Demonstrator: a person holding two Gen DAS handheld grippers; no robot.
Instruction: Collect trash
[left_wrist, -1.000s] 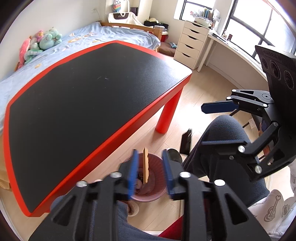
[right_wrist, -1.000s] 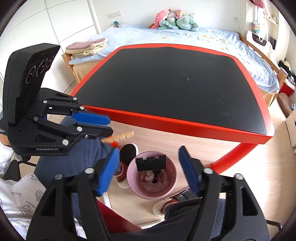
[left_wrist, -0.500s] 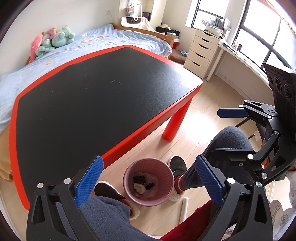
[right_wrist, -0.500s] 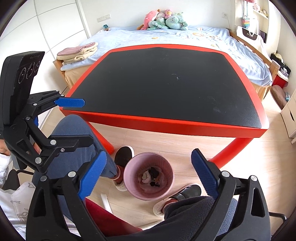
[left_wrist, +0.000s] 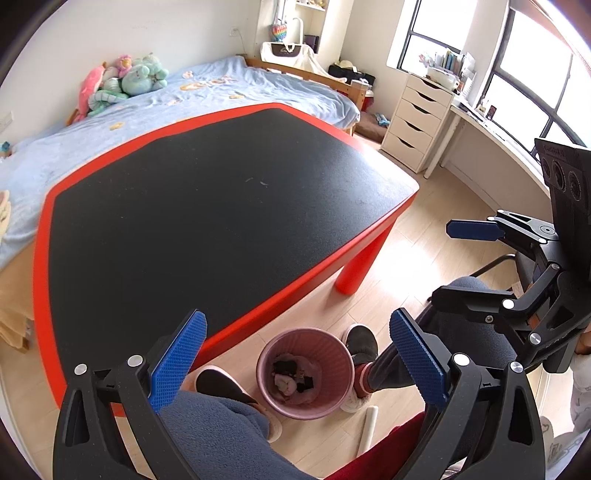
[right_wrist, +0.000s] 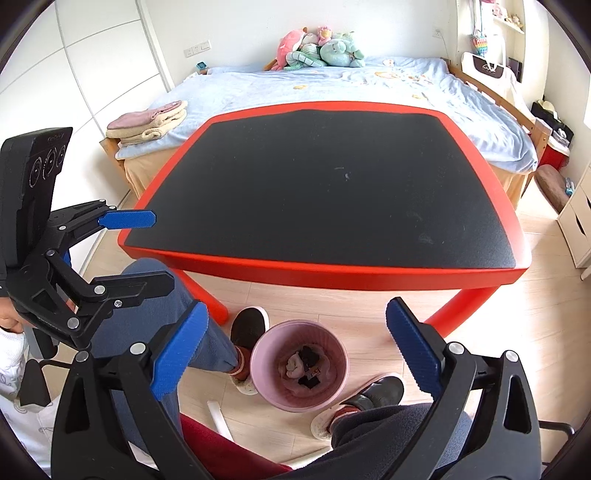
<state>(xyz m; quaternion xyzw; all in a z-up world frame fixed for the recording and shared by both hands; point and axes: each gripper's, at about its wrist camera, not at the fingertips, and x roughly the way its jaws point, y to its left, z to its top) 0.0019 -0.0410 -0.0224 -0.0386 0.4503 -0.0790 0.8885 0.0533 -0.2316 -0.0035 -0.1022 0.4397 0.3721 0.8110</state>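
The task looks close to its end. The pink bin (left_wrist: 303, 373) stands on the wooden floor at the lower centre of both views, between the person's two slippered feet, and the trash (left_wrist: 291, 376) lies inside it: some dark pieces and a pale crumpled lump at the bottom. The black top of the red table (left_wrist: 207, 221), which fills the middle of both frames, shows no litter, only faint marks. So I judge that nothing is left to collect from the table. A white roll (left_wrist: 367, 424) lies on the floor just beside the bin, at the lower right; I cannot tell if it counts as trash.

The left gripper (left_wrist: 297, 354) hangs above the bin with its blue pads wide apart and nothing between them. The right gripper (right_wrist: 297, 350) is also over the bin; its jaws are opening, already wide, and they are empty too. Neither gripper touches the bin or the table.
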